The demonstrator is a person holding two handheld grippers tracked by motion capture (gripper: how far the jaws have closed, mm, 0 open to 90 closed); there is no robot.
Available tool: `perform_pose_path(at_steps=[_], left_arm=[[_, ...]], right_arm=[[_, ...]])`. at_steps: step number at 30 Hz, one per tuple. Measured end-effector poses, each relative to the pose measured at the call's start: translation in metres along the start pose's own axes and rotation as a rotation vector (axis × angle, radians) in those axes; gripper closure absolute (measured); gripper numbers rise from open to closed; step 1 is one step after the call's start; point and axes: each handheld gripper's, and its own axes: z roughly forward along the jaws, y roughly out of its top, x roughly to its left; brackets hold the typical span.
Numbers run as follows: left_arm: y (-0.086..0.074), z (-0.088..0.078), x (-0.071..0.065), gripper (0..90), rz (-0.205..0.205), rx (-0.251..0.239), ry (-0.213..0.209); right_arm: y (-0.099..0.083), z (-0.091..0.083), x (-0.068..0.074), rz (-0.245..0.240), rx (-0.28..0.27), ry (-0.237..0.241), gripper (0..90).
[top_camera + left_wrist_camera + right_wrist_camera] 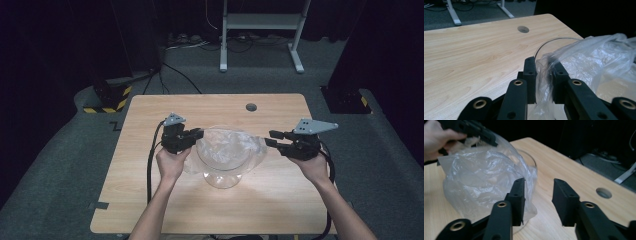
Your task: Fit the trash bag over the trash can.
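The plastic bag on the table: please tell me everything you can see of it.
The bag is thin, clear, crinkled plastic film. It lies loosely in and over a clear glass bowl that stands near the middle of the wooden table, and spills past the rim on both sides. The left tongs pinch one edge between their jaws, at the bowl's rim. The right tongs stand open beside the opposite side, with nothing between their jaws. The bag looks empty.

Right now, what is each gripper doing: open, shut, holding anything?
Left gripper: shut on the plastic bag at the glass bowl rim.
Right gripper: open, nothing between its fingers, beside the bag.
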Motion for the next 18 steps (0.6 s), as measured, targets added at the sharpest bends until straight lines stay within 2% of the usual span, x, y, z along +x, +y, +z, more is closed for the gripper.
perform_pose_path(at_steps=[4, 8, 11, 13, 16, 18], left_arm=[[0.001, -0.002, -0.001, 77.7, 0.002, -0.001, 0.001], [0.003, -0.002, -0.003, 77.8, 0.022, 0.005, 0.011], [0.003, -0.001, -0.005, 77.8, 0.030, 0.011, 0.017], [0.003, -0.001, -0.005, 78.0, 0.031, 0.012, 0.018], [0.003, 0.000, -0.004, 78.1, 0.032, 0.012, 0.017], [0.003, 0.000, -0.004, 78.1, 0.031, 0.010, 0.020]], right_arm=[[0.018, -0.007, 0.010, -0.019, -0.031, -0.013, 57.1], [0.028, -0.012, 0.015, -0.007, -0.061, -0.008, 54.7], [0.031, -0.014, 0.017, -0.021, -0.062, -0.035, 54.3], [0.031, -0.013, 0.015, -0.016, -0.034, -0.049, 54.7], [0.024, -0.006, 0.009, -0.011, 0.049, -0.065, 54.9], [0.018, -0.003, 0.005, 0.001, 0.081, -0.073, 54.9]])
